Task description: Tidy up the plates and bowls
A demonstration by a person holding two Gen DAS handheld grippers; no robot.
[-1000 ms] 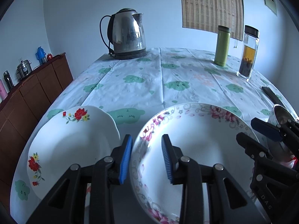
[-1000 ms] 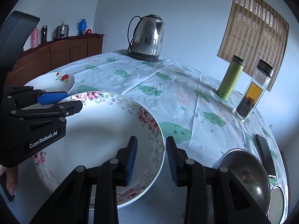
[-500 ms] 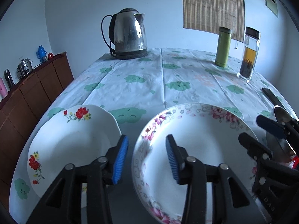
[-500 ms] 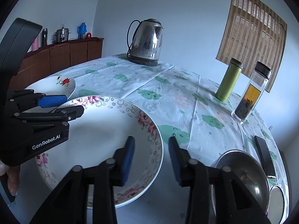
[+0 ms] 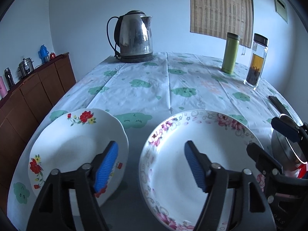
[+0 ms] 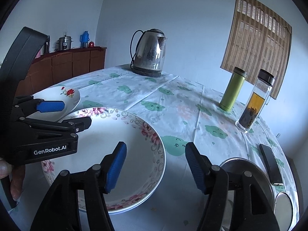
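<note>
With both tools just spread wide and released, left tool [image 5: 151,165] and right tool [image 6: 155,166] straddling the pink-flowered plate [image 6: 134,154] on the surface, I risk chipping its rim if either descends crooked.

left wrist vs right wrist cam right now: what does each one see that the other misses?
Only the left wrist view: a framed panel high on the wall, and the red-flowered plate nearly whole.

Only the right wrist view: the person's fingers behind the left gripper, the steel bowl in full, and a small round metal piece beside it.

Both: the pink-flowered plate, kettle, green flask, tea bottle, blind, sideboard. Both grippers have just been opening, nothing between the pads; right gripper.
</note>
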